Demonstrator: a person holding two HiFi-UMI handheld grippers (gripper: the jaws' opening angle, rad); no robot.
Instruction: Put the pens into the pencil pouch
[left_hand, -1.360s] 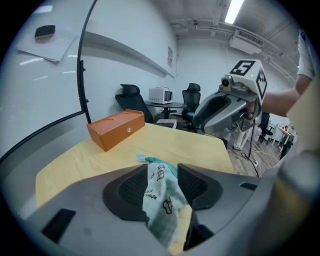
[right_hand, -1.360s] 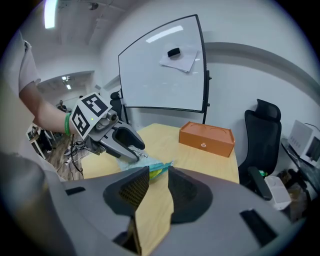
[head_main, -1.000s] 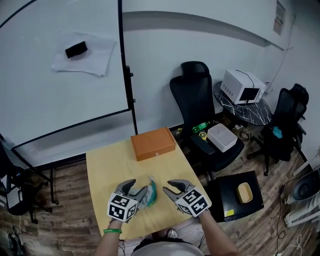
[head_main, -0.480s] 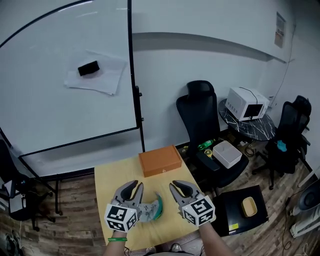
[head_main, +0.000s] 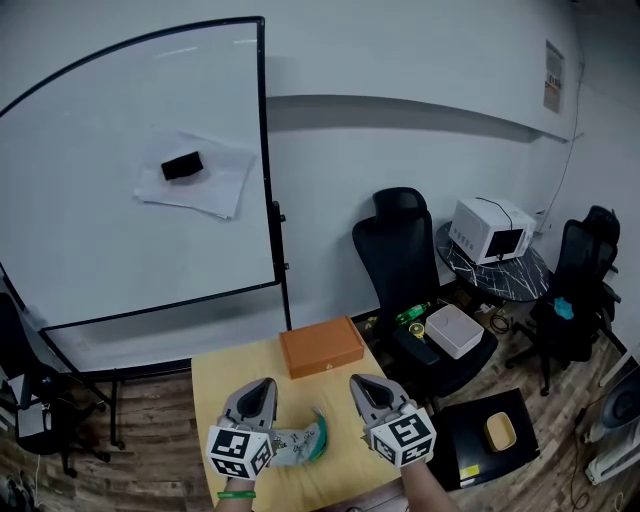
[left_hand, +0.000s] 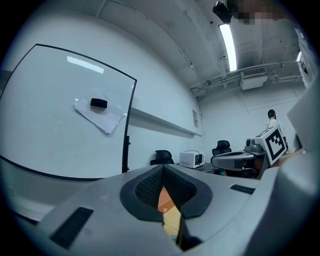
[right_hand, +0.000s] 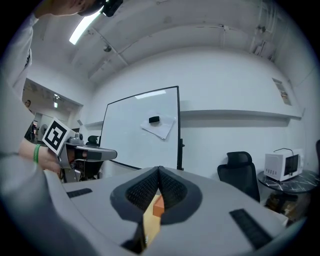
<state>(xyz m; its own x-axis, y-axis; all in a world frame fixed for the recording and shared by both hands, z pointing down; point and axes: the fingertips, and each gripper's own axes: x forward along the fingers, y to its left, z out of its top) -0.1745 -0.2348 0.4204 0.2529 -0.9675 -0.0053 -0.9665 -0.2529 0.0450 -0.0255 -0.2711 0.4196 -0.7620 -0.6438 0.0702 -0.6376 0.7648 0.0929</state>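
Note:
A teal and grey pencil pouch (head_main: 303, 441) lies on the light wood table (head_main: 222, 368), near its front edge. No pen shows in any view. My left gripper (head_main: 258, 388) hovers just left of the pouch, and my right gripper (head_main: 362, 383) just right of it. Both point away from me and both are shut with nothing between the jaws. In the left gripper view the left gripper (left_hand: 162, 167) has its jaws pressed together, with the right gripper (left_hand: 235, 158) beyond. The right gripper view shows the right gripper (right_hand: 159, 169) likewise shut, with the left gripper (right_hand: 87, 154) off to its left.
An orange box (head_main: 321, 346) sits at the table's far edge. A whiteboard (head_main: 140, 190) on a stand rises behind the table. To the right stand a black office chair (head_main: 405, 250), a small table with a white appliance (head_main: 492, 230), and a black bin (head_main: 490, 430).
The head view has tilted upward, so the table and grippers sit lower in the picture. Both grippers have stayed shut beside the pouch, which has not been picked up.

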